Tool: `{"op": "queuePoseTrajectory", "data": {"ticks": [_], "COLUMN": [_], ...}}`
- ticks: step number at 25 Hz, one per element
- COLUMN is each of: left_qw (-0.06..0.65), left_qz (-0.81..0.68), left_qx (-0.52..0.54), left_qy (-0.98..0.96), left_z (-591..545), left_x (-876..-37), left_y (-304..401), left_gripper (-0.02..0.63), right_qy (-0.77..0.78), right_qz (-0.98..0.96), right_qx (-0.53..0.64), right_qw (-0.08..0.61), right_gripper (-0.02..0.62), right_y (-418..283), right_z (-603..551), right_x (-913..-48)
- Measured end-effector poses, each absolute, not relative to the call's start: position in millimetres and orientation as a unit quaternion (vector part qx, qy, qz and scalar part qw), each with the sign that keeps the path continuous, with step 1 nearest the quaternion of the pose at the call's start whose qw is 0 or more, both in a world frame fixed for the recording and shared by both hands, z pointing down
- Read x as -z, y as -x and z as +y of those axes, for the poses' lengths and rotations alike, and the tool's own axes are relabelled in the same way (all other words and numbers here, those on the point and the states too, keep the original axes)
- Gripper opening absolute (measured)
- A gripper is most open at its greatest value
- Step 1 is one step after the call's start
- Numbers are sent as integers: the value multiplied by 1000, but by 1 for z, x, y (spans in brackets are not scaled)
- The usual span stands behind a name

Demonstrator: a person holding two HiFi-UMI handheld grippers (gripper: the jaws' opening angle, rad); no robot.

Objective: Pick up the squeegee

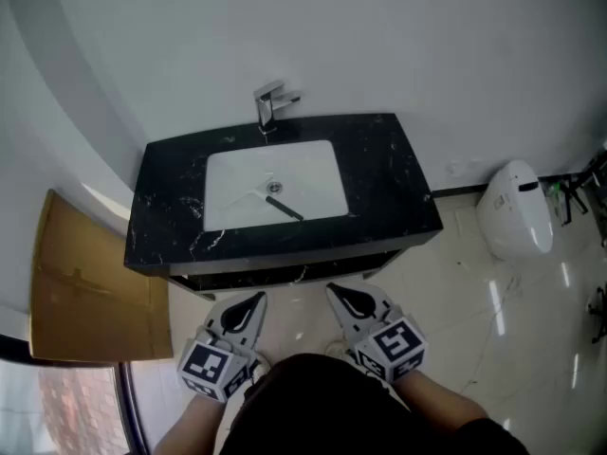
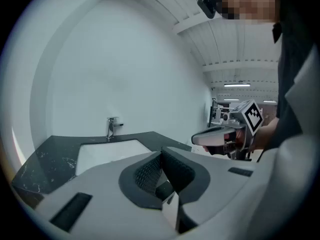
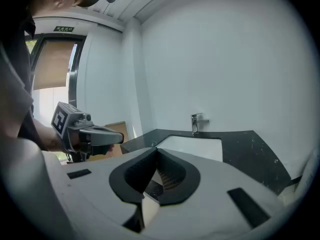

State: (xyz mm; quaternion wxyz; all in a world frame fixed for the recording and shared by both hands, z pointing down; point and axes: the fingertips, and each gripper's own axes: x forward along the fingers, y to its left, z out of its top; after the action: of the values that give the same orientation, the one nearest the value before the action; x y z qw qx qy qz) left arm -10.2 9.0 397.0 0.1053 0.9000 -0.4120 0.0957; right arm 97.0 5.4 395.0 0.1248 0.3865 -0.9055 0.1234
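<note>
Vanity [image 1: 398,188] of black marbled stone fills the middle of the head view, with a white basin [image 1: 318,164] sunk in it and a chrome faucet [image 1: 268,107] behind. A cardboard sheet [image 1: 81,292] leans at its left. The squeegee [image 1: 285,209] lies inside the basin, a thin dark bar beside the drain; its pale part is hard to tell from the white bowl.

Likely trouble: the squeegee lies low on a smooth, curved surface, so jaws coming in too shallow could strike the counter's front edge or push the tool along the bowl instead of closing over it. A grip on the thin blade end, rather than the handle, might let it pivot and slip.

Left gripper [image 1: 256,299] and right gripper [image 1: 333,291] are both held near the person's body, short of the vanity and well apart from the squeegee. On each, the jaws stand pressed together with nothing between them — they must spread before any grasp.
</note>
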Motion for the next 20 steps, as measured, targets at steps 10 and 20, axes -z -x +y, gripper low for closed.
{"op": "queuePoseTrajectory", "data": {"ticks": [10,20], "left_qw": [109,127], "left_qz": [-471,-468], "left_qx": [-87,-82], "left_qy": [-871,-871], "left_z": [-7,-88], "left_x": [-392,-410], "left_y": [6,75], "left_gripper": [0,0], "right_qy": [-335,-327], "right_qz": [-913,-881], "right_qx": [-144,-165], "right_qw": [182,301], "right_gripper": [161,176], "right_y": [-113,-40], "right_z": [-61,-231], "right_x": [-417,-505]}}
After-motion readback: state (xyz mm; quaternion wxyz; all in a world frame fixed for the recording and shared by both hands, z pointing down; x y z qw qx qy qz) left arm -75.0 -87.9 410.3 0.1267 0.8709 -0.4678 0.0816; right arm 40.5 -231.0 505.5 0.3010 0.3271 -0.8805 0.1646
